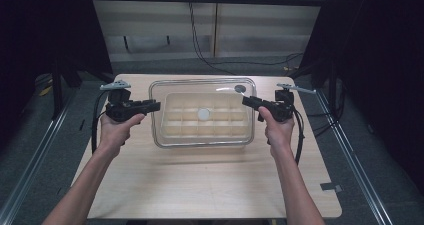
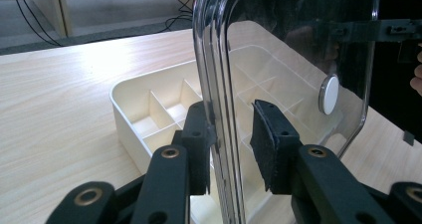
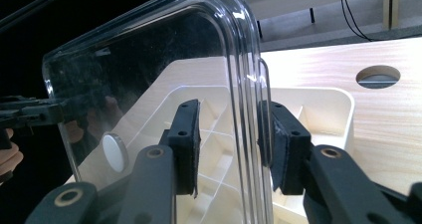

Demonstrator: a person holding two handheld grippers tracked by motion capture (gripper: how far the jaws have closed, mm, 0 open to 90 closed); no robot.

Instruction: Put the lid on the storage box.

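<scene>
Clear plastic lid [image 1: 202, 92], rectangular with rounded corners and a small white round knob [image 1: 203, 114] at its middle, sits above a cream divided tray [image 1: 172, 120] in the centre of a light wooden table [image 1: 210, 185]. Through the lid the tray's grid of small compartments shows.

The left gripper [image 1: 150, 106], held in the person's left hand [image 1: 117, 130], meets the lid's left edge. In the left gripper view its two black jaws stand on either side of the lid's rim [image 2: 219, 114]; one pad touches the rim, the other stands a little off it, so the jaws are apart around the edge rather than pressed tight.

The right gripper [image 1: 248, 102], held in the right hand [image 1: 277, 130], meets the lid's right edge. In the right gripper view its jaws likewise straddle the rim [image 3: 249, 109], with a narrow gap on the left pad's side.

In both gripper views the lid looks raised clear of the tray.
</scene>
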